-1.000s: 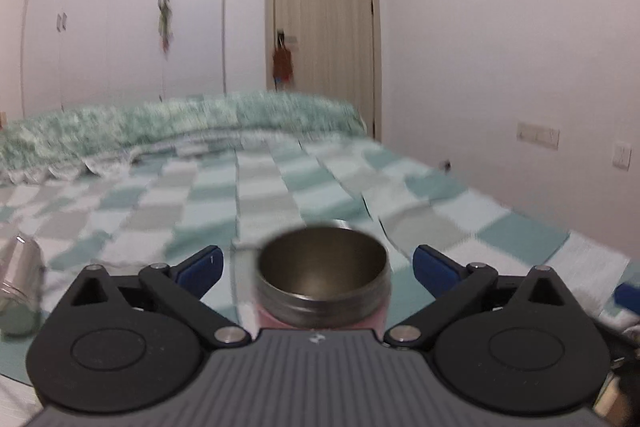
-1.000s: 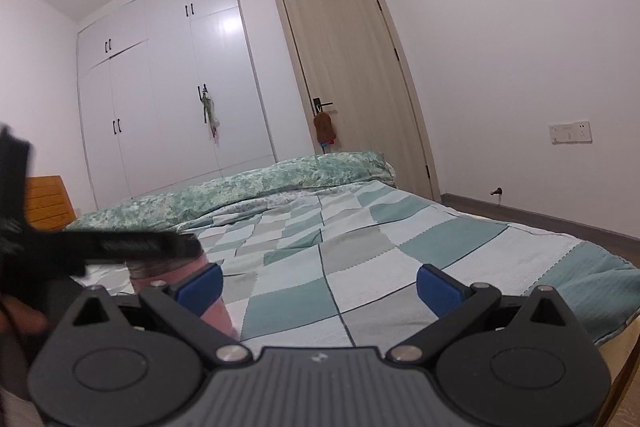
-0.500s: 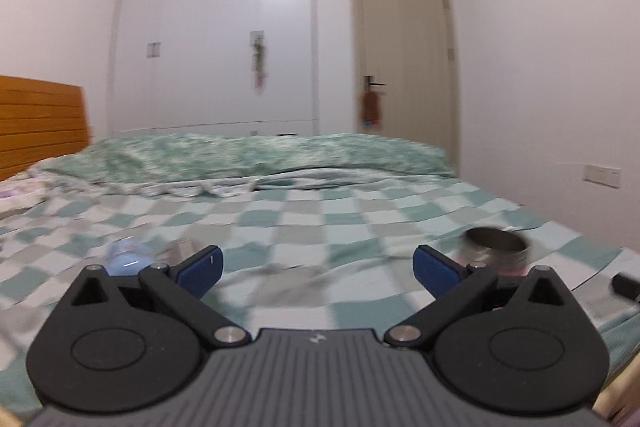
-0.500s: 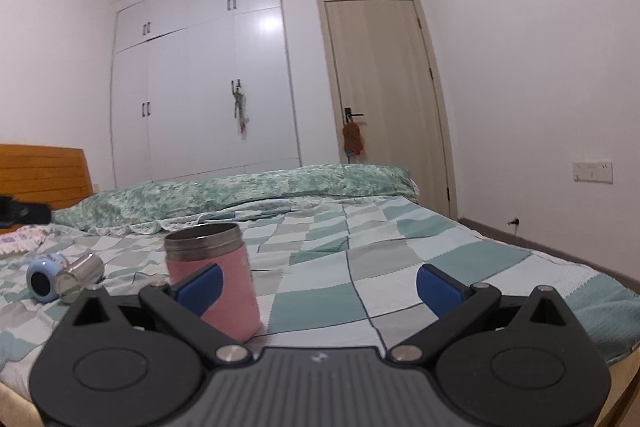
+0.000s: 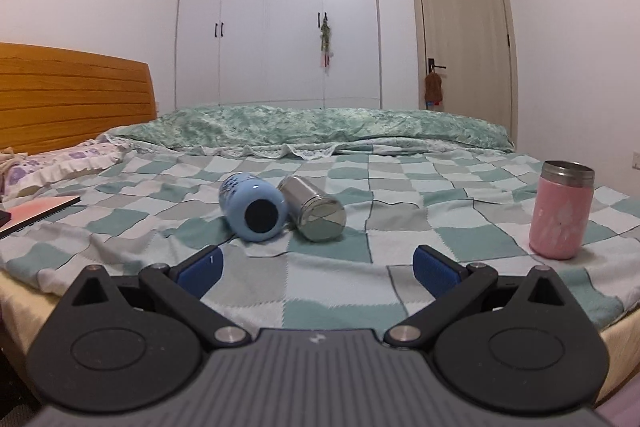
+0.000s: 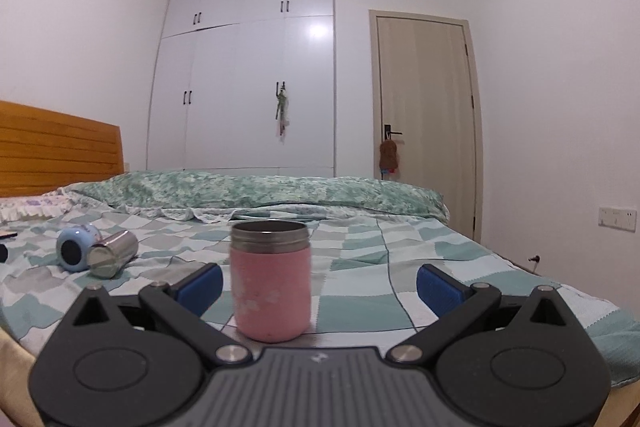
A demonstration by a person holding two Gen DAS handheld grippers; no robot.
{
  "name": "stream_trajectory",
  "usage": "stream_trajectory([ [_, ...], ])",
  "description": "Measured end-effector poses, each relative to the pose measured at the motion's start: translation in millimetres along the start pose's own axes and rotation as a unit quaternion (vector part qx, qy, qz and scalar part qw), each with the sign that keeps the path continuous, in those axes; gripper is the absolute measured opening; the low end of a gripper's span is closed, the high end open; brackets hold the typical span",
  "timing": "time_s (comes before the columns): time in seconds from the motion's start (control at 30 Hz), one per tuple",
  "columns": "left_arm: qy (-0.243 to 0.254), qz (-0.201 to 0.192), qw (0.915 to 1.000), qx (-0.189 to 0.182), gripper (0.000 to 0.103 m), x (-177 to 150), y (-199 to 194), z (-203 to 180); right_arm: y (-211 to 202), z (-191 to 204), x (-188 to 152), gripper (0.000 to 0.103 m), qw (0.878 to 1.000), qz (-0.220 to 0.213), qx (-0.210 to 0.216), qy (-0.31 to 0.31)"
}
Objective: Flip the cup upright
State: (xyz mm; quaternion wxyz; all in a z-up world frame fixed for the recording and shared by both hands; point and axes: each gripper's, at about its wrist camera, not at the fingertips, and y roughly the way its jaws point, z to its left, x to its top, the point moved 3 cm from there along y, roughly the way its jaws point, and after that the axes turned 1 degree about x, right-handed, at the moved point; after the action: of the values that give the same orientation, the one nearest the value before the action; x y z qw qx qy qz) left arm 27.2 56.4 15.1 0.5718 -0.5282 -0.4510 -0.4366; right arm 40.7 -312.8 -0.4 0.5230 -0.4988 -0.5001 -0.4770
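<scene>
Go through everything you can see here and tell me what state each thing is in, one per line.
pink cup: upright on the bed, mouth up, not held
blue cup: on its side, touching the steel cup
steel cup: on its side
left tongs: open, empty
right tongs: open, empty
door: closed
wardrobe: doors closed

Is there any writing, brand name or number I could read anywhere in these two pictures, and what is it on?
No readable words or numbers in either view.
Left tool: a small pale emblem on its grey body, a mark rather than letters.
Right tool: the same emblem, not legible as text.
Pink cup: faint white flower-like pattern, no lettering.
Blue cup: darker blue print on its side, too small and blurred to read.
Steel cup: plain metal, no label seen.
</scene>
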Motion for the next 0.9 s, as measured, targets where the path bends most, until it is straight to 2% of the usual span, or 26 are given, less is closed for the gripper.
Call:
stream_trajectory([
  [0.33,0.028,-0.045,0.9986,-0.006,0.103,-15,-19,-9,-22,23,-3,0.103,1.0,0.003,0.004,-0.024],
  [0.9,0.018,-0.052,0.9984,0.006,0.103,-22,-21,-7,-23,27,-6,0.103,0.999,0.006,-0.013,-0.05],
])
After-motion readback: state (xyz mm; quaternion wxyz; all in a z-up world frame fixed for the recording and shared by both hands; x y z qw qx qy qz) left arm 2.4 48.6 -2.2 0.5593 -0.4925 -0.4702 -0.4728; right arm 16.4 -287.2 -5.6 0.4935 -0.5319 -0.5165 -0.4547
